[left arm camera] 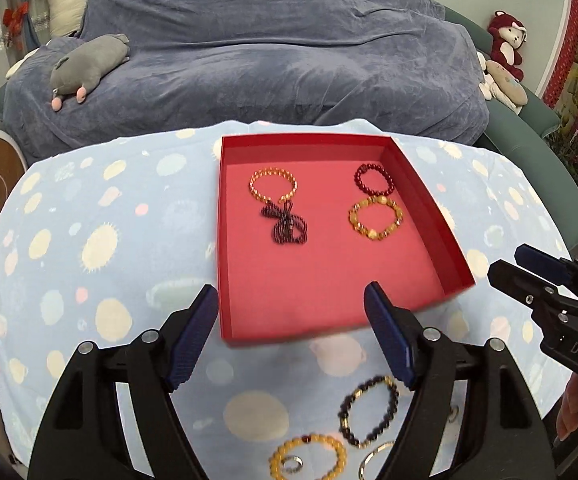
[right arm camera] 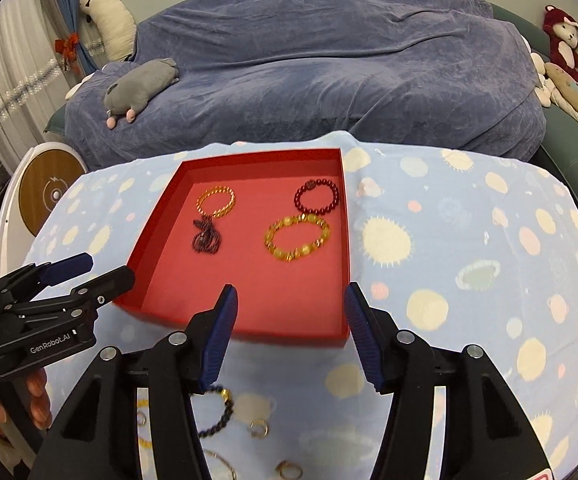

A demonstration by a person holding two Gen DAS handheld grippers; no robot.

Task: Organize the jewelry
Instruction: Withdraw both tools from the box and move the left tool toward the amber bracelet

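Observation:
A red tray (left arm camera: 429, 216) (right arm camera: 157, 220) on the blue spotted cloth holds a gold chain bracelet (left arm camera: 273, 190) (right arm camera: 216, 201), a dark beaded strand (left arm camera: 287, 226) (right arm camera: 207, 236), a dark red bead bracelet (left arm camera: 373, 181) (right arm camera: 316, 197) and a yellow bead bracelet (left arm camera: 376, 218) (right arm camera: 297, 238). Loose on the cloth near me lie a black-and-gold bead bracelet (left arm camera: 367, 410) (right arm camera: 221, 412), a yellow bead bracelet (left arm camera: 309, 458) and small rings (left arm camera: 291, 465) (right arm camera: 259, 428). My left gripper (left arm camera: 291, 334) (right arm camera: 101, 268) is open and empty. My right gripper (right arm camera: 291, 336) (left arm camera: 521, 264) is open and empty.
A couch under a blue-grey cover (left arm camera: 269, 52) stands behind the table with a grey plush (left arm camera: 85, 68), a red plush (left arm camera: 507, 44) and a white plush (right arm camera: 109, 20). A round wooden-topped device (right arm camera: 49, 196) sits at the left.

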